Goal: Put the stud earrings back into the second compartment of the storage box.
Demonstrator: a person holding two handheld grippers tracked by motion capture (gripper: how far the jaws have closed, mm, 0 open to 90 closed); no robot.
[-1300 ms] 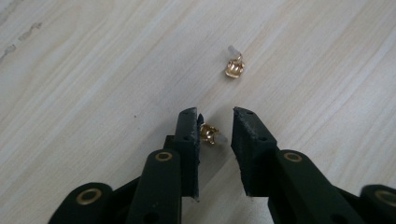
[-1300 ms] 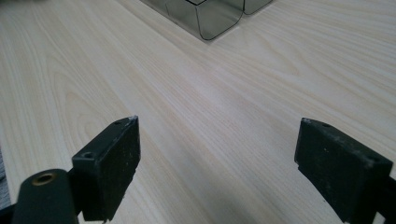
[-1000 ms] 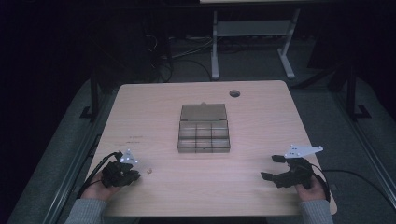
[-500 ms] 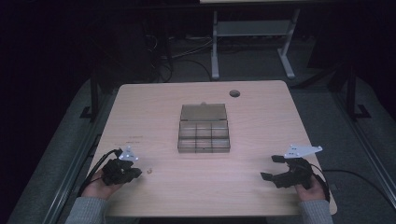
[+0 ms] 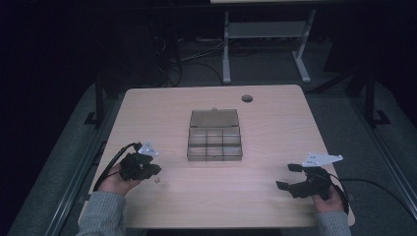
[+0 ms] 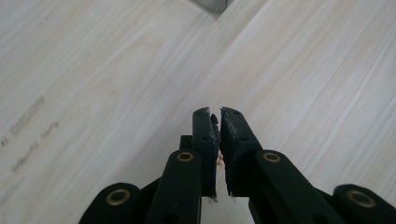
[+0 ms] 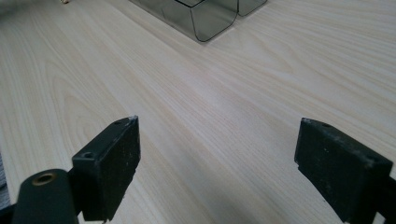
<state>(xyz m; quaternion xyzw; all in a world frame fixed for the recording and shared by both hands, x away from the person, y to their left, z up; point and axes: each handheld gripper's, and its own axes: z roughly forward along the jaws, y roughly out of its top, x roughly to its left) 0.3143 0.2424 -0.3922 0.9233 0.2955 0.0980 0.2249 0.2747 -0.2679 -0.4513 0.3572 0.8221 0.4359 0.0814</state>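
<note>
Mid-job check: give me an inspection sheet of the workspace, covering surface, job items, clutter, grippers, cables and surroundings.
Surface: light wooden table, round hole near the far edge.
Job's things: clear compartment box at centre, lid open; small pale piece on the table beside the left gripper.
Clutter: nothing seen.
Grippers: left gripper shut, a small pale sliver between its jaws, too small to identify; right gripper open, holding nothing.
Cables: one black cable trails from the left gripper, another from the right.
Surroundings: dark room, white stand frame behind the table.
</note>
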